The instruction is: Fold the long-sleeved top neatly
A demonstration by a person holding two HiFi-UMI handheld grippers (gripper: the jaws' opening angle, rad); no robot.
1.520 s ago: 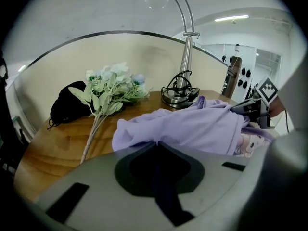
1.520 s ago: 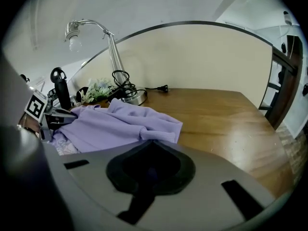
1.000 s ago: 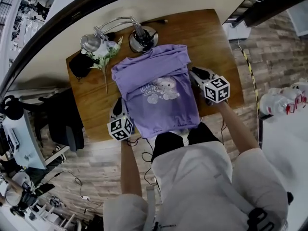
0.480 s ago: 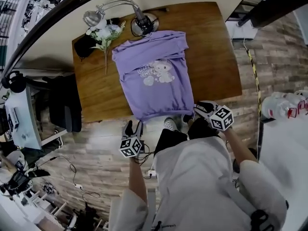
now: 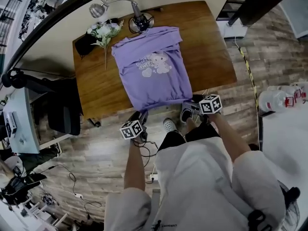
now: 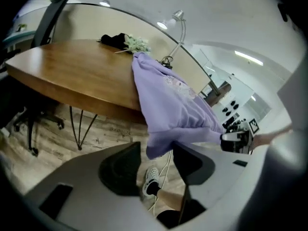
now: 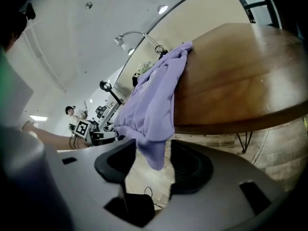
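Note:
The purple long-sleeved top (image 5: 151, 76) lies flat on the wooden table (image 5: 211, 52), print up, and its hem hangs over the near edge. My left gripper (image 5: 140, 117) is at the hem's left corner and my right gripper (image 5: 194, 101) at the right corner, both below the table edge. In the left gripper view the top (image 6: 168, 100) drops a hem corner between the wide-apart jaws of the left gripper (image 6: 156, 149). In the right gripper view the other corner of the top (image 7: 154, 95) hangs between the spread jaws of the right gripper (image 7: 153, 150). Both pairs of jaws have just been opening.
At the table's far edge stand a desk lamp (image 5: 130, 13), a spray of white flowers (image 5: 103, 32) and a black object (image 5: 84, 43). A dark office chair (image 5: 60, 114) sits left of the table. The person's shoe (image 5: 168, 125) and cables are on the wood floor.
Both grippers have come off the table from beside the top and dropped toward the person, to the hem at the near edge. Their jaws now stand wide.

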